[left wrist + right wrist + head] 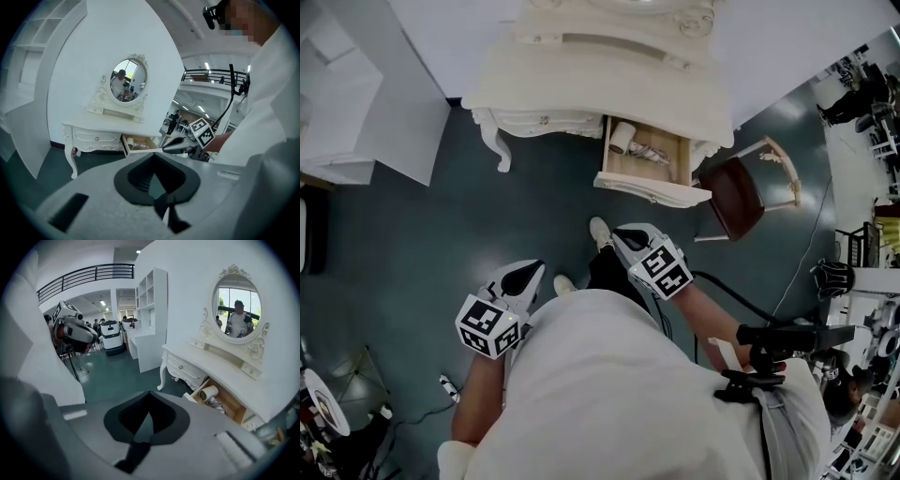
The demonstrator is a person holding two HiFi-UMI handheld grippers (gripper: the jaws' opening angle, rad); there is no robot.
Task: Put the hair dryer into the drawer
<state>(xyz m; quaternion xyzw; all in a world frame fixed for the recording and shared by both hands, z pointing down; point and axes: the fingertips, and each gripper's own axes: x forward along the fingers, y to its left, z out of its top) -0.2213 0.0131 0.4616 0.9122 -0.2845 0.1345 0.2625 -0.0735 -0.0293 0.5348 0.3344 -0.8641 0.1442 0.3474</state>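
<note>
Hair dryer (622, 138) lying in open drawer (649, 193), barrel toward front

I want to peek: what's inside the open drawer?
The hair dryer and its coiled cord lie in the drawer. Its back end is hidden under the dresser.

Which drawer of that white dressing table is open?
The right-hand drawer, pulled out with a white hair dryer lying inside; the knobbed drawer to its left is shut flush.
</note>
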